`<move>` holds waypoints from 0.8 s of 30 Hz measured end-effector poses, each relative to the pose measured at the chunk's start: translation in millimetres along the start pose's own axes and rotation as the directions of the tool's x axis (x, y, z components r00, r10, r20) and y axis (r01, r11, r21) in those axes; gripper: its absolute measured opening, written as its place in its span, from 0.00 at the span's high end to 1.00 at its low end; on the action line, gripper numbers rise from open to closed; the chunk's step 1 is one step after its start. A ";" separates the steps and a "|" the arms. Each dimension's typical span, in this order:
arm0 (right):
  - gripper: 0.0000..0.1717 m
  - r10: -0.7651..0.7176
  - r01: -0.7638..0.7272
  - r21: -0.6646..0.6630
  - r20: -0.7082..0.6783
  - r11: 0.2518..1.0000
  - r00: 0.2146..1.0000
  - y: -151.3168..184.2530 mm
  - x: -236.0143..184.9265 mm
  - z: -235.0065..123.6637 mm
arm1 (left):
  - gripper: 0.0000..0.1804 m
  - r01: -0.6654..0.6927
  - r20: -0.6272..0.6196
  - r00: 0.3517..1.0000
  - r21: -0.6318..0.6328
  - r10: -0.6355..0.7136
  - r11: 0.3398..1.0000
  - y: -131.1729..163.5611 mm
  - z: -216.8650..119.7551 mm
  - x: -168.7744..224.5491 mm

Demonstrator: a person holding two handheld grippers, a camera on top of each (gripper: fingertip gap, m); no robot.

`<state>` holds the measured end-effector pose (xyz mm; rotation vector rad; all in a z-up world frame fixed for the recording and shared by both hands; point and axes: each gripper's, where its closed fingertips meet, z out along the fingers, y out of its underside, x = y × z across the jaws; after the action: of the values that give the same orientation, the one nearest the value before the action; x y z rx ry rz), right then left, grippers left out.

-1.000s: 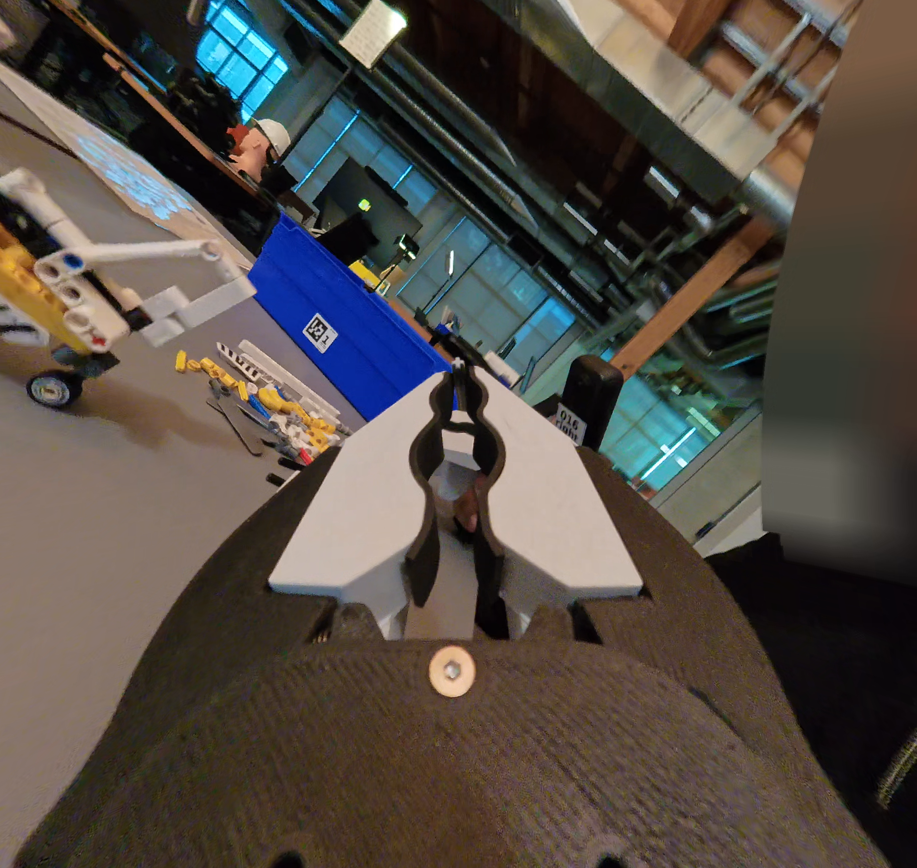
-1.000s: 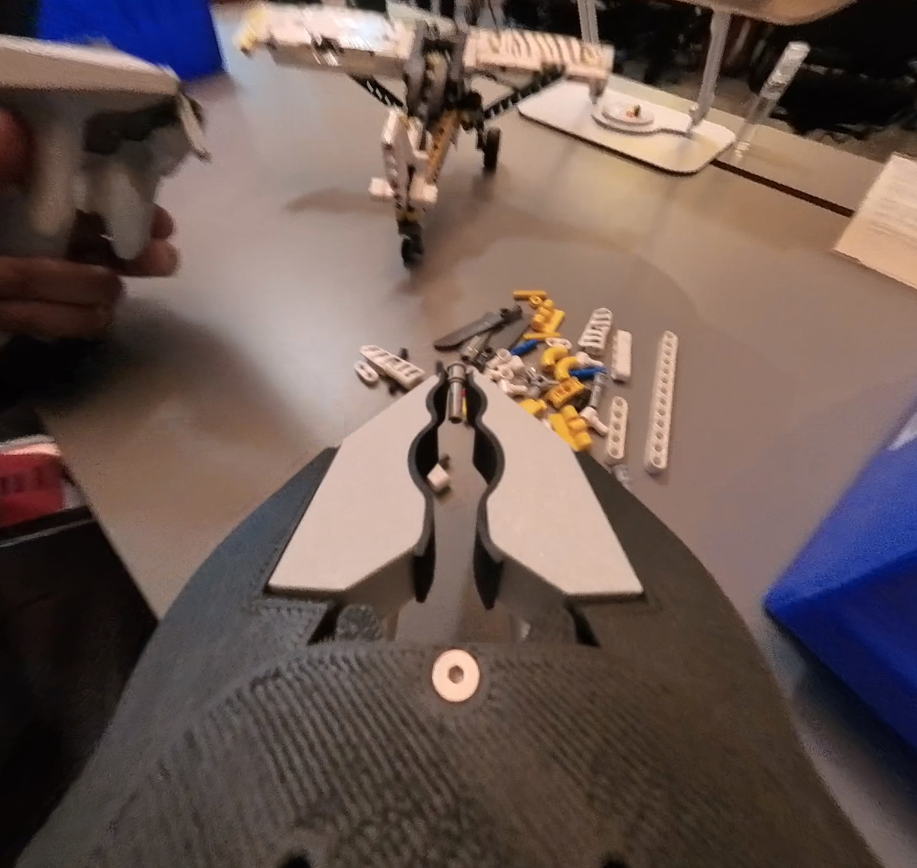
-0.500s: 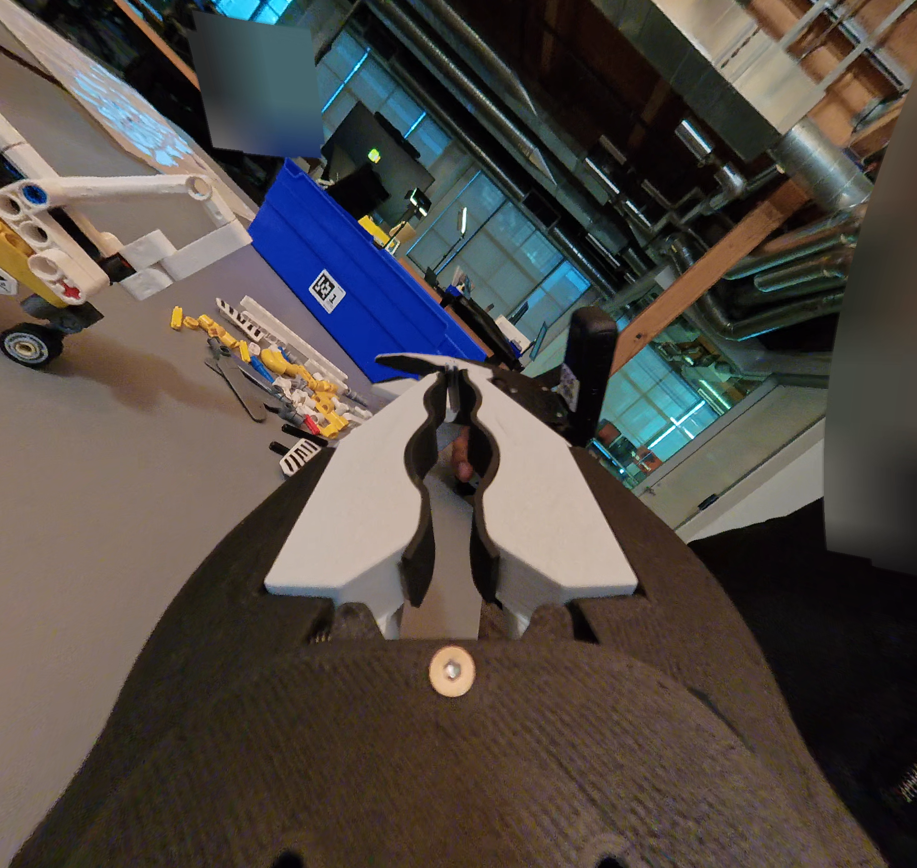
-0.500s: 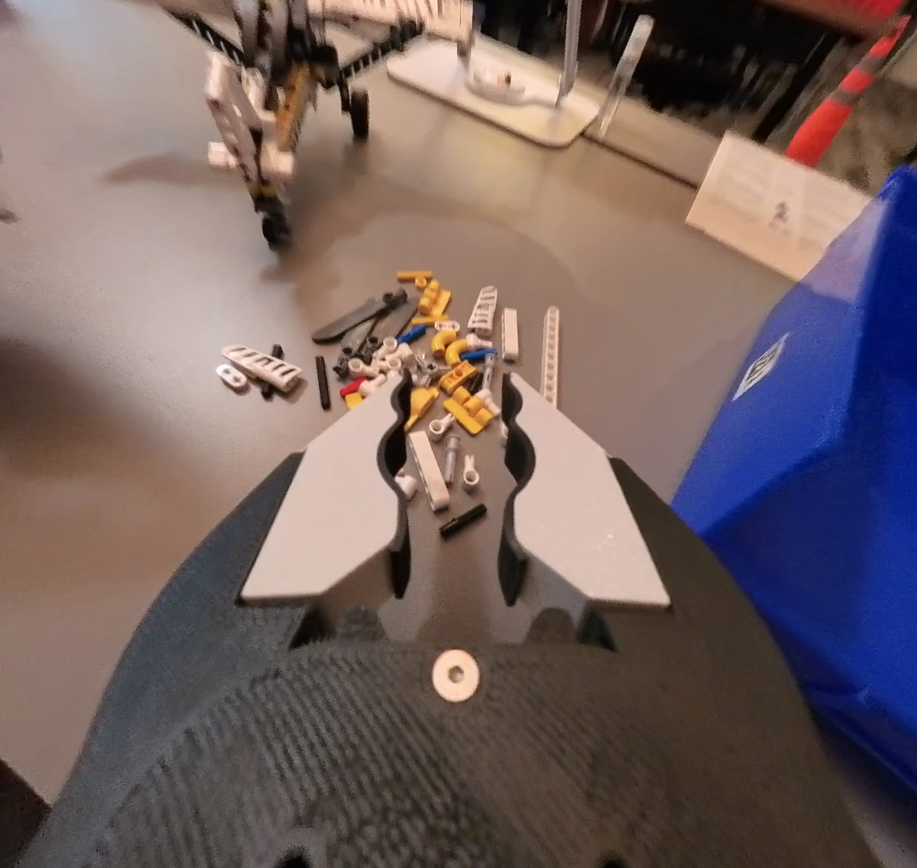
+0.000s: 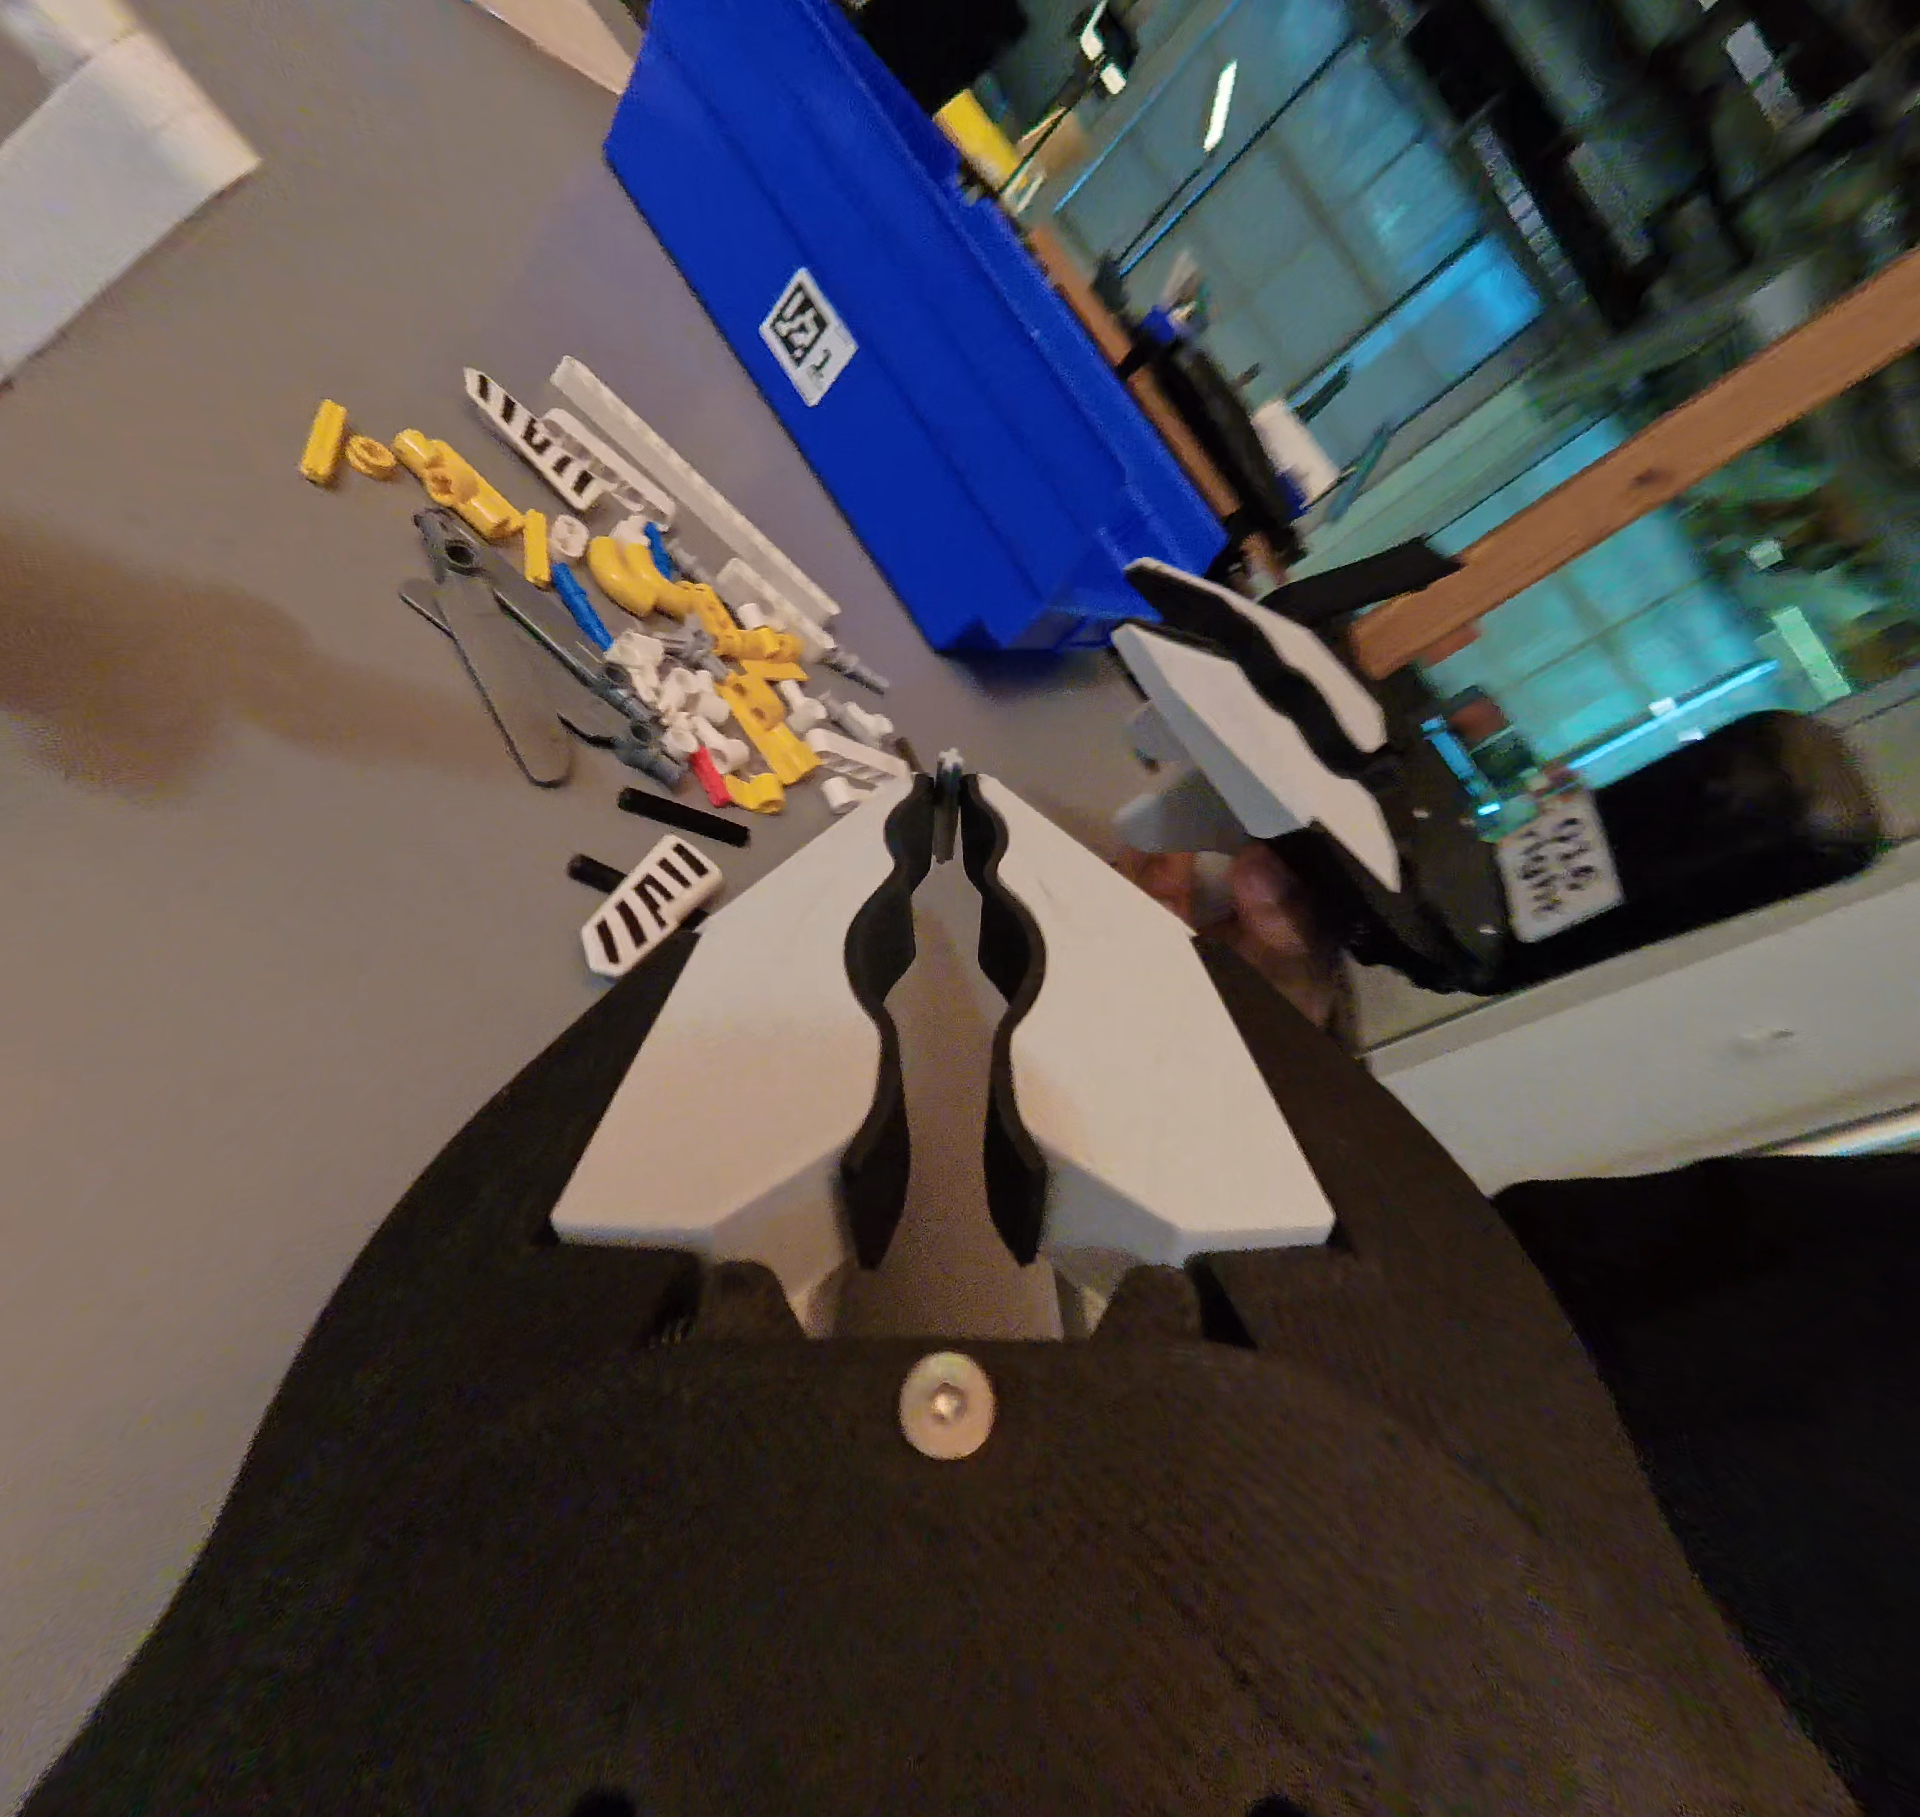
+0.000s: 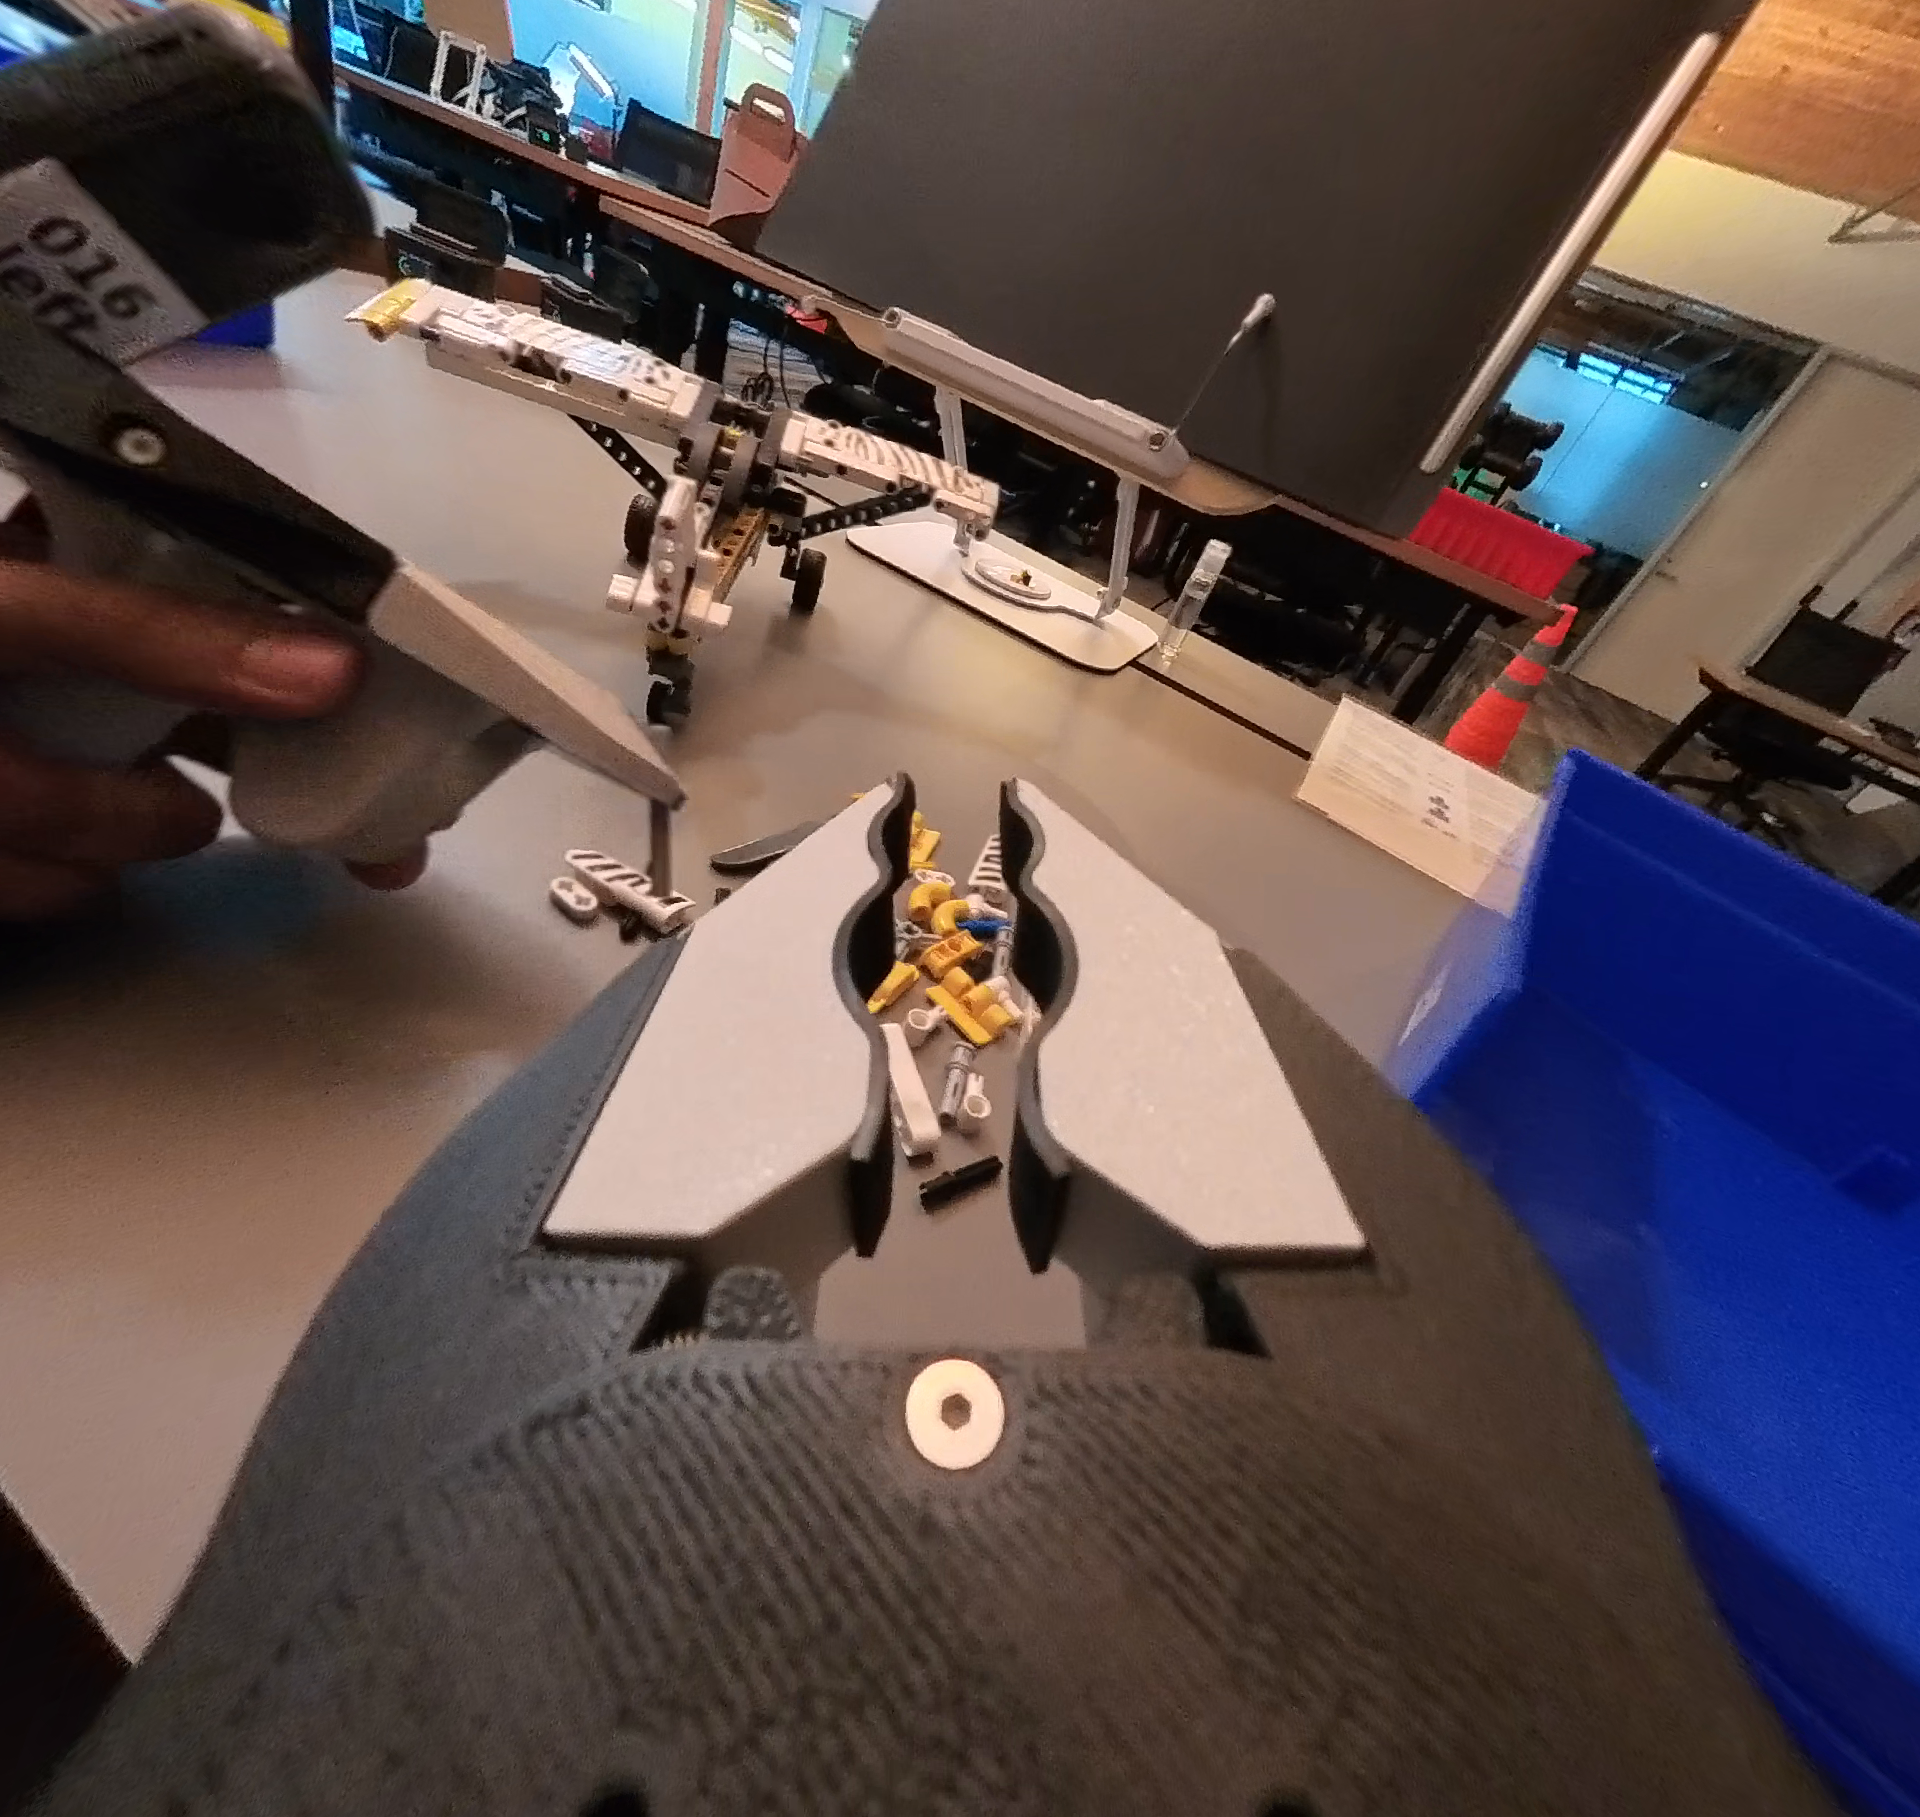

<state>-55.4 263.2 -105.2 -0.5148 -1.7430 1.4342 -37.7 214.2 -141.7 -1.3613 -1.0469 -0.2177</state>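
My left gripper is shut on a thin dark grey axle with a pale tip, held just above the grey table. In the right wrist view the left gripper comes in from the left with the axle hanging from its tip, over a striped white panel. My right gripper is open and empty above a pile of small yellow, white, blue and grey building parts. The pile and the right gripper also show in the left wrist view.
A blue bin stands close on the right, also in the left wrist view. A white and yellow model plane stands farther back. A dark monitor on a stand, a paper card and an orange cone lie beyond. Some 7 centimetres of space lies between my two pairs of fingers.
My right gripper, shut on a small grey pin a second ago, opened wide over the pile, then narrowed; the pin is gone from it. My left gripper tilted down toward the table, still shut on the axle.
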 end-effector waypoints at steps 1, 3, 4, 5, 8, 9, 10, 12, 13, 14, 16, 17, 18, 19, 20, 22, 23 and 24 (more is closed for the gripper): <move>0.92 -0.014 0.014 0.005 0.000 1.000 1.000 -0.7 -1.4 -0.4 | 1.00 -0.027 0.023 0.999 -0.015 0.027 1.000 0.4 3.2 -1.7; 0.93 -0.037 0.037 0.015 -0.003 0.999 0.999 -2.1 -3.6 -1.4 | 0.99 -0.053 0.050 0.997 -0.056 0.056 0.997 3.6 9.2 -4.2; 0.93 -0.045 0.045 0.022 -0.005 0.999 0.999 -2.9 -4.2 -2.1 | 0.99 -0.055 0.055 0.997 -0.079 0.059 0.995 6.3 11.7 -5.2; 0.94 -0.050 0.050 0.030 -0.007 0.998 0.999 -3.9 -4.6 -2.9 | 0.98 -0.051 0.060 0.997 -0.100 0.057 0.994 8.8 13.7 -6.3; 0.97 -0.056 0.056 0.055 -0.009 0.997 0.998 -6.9 -5.2 -5.6 | 0.93 -0.025 0.051 0.998 -0.107 0.030 0.994 9.4 15.4 -7.6; 0.97 -0.055 0.056 0.065 -0.012 0.996 0.998 -8.1 -4.7 -6.6 | 0.90 -0.014 0.041 0.999 -0.088 0.017 0.996 7.0 14.1 -7.3; 0.98 -0.054 0.055 0.075 -0.017 0.996 0.998 -9.2 -3.8 -7.5 | 0.90 -0.002 0.037 0.999 -0.060 0.004 0.998 3.4 11.5 -7.9; 0.98 -0.046 0.049 0.094 -0.029 0.994 0.998 -11.4 -1.2 -9.5 | 0.91 0.008 0.001 1.000 0.009 -0.008 1.000 -5.1 4.5 -4.6; 0.98 -0.041 0.044 0.102 -0.032 0.994 0.999 -12.2 -0.4 -10.4 | 0.91 0.012 0.000 1.000 0.046 -0.012 0.999 -9.4 0.5 -4.7; 0.98 -0.035 0.039 0.109 -0.033 0.993 0.999 -13.0 0.4 -11.2 | 0.91 0.011 -0.003 1.000 0.079 -0.011 0.997 -13.2 -3.0 -4.4; 0.98 -0.025 0.029 0.119 -0.035 0.992 0.999 -14.1 1.9 -12.5 | 0.91 0.004 -0.018 1.000 0.114 -0.002 0.993 -17.0 -7.1 -1.8; 0.98 -0.020 0.024 0.124 -0.036 0.992 0.999 -14.5 2.5 -13.0 | 0.91 0.000 -0.020 1.000 0.120 0.002 0.993 -17.4 -7.8 -1.0; 0.98 -0.015 0.020 0.128 -0.037 0.992 0.999 -15.1 3.1 -13.5 | 0.91 -0.003 -0.023 1.000 0.119 0.006 0.993 -17.2 -7.8 -0.3; 0.98 -0.009 0.015 0.131 -0.044 0.991 0.999 -15.3 4.6 -14.0 | 0.91 -0.005 -0.024 1.000 0.115 0.008 0.993 -16.7 -7.4 -0.1; 0.98 -0.002 0.009 0.128 -0.055 0.992 0.998 -15.0 6.6 -14.7 | 0.91 -0.006 -0.022 1.000 0.109 0.008 0.994 -16.0 -6.8 -0.1; 0.98 -0.001 0.002 0.048 -0.008 0.999 1.000 -6.0 0.7 -14.5 | 0.91 -0.006 -0.025 1.000 0.104 0.009 0.995 -15.4 -6.4 0.3; 0.96 0.006 -0.004 -0.031 0.045 1.000 0.999 3.4 -6.5 -13.1 | 0.91 -0.006 -0.028 1.000 0.108 0.009 0.994 -15.7 -6.7 0.6; 0.93 0.019 -0.008 -0.118 0.097 0.993 0.995 14.4 -14.7 -11.6 | 0.92 -0.007 -0.032 0.999 0.112 0.010 0.994 -16.1 -7.3 1.2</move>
<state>-40.1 263.6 -123.2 -0.5268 -1.9140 1.3926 -44.5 204.1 -128.8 -1.2569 -1.0111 -0.1722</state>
